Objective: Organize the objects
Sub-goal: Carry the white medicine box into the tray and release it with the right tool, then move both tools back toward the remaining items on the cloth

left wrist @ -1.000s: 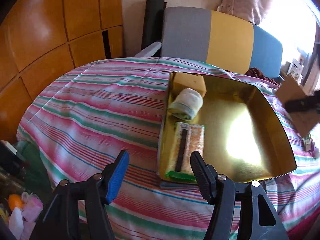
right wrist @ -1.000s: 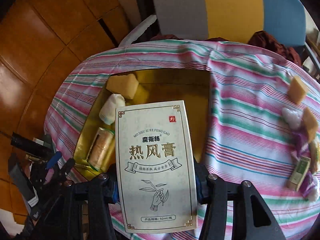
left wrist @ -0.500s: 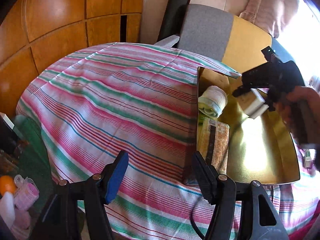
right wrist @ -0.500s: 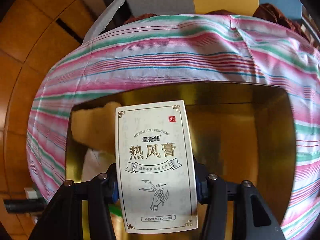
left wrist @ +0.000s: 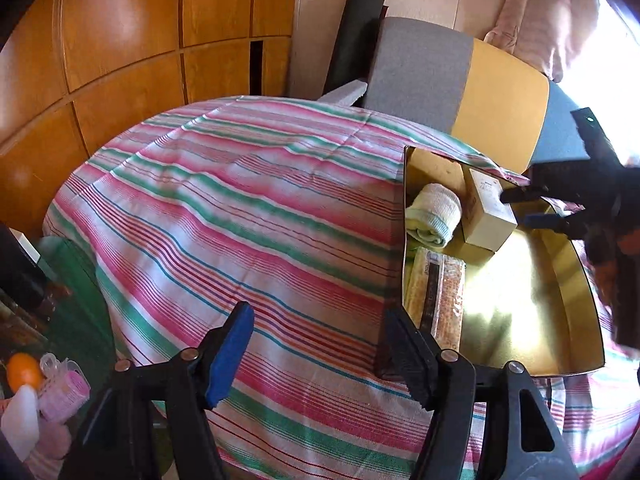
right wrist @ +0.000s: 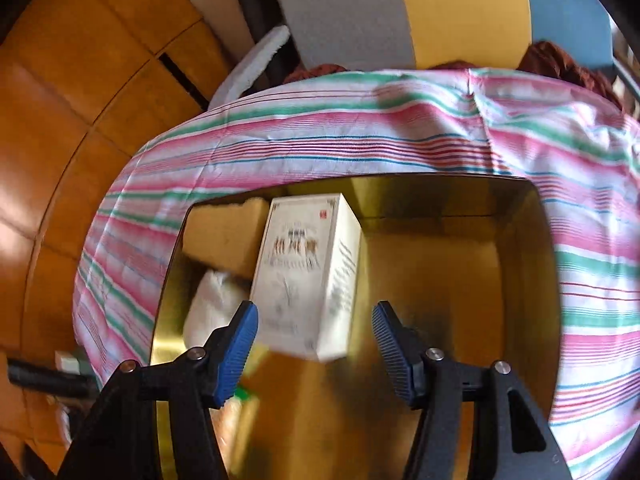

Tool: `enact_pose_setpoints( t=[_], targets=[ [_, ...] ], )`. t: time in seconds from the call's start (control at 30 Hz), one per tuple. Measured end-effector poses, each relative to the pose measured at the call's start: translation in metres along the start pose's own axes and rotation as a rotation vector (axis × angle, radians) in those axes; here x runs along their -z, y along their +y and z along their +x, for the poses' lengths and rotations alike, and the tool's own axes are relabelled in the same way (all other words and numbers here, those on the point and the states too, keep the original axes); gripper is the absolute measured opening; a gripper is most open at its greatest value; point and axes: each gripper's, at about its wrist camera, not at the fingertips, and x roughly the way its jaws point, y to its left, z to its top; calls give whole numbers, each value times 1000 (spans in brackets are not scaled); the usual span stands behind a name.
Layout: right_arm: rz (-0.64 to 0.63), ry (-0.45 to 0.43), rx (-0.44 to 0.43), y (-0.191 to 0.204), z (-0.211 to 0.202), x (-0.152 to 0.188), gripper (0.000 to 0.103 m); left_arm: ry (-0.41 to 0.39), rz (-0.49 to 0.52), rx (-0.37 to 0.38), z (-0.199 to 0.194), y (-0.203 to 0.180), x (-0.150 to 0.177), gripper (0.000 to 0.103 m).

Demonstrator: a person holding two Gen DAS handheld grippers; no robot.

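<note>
Before, the right hand-held gripper (right wrist: 314,344) pinched the box (right wrist: 308,276); its jaws are opening, and the box lies in the gold tray (right wrist: 460,292), mid-frame, beside the towel (right wrist: 212,312). Left hand-held gripper (left wrist: 320,354) hangs spread, holding nothing, over the striped bench (left wrist: 240,220).

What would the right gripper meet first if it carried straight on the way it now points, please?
Most likely the white box in the gold tray. It lies just beyond the right gripper, whose opening jaws no longer touch it; depth is uncertain.
</note>
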Motion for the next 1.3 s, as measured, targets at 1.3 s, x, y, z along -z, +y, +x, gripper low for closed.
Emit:
enact_pose_setpoints(
  t=[1.3],
  targets=[
    [11, -294, 343, -192, -190, 132, 66, -92, 321, 117, -45, -134, 13, 76]
  ],
)
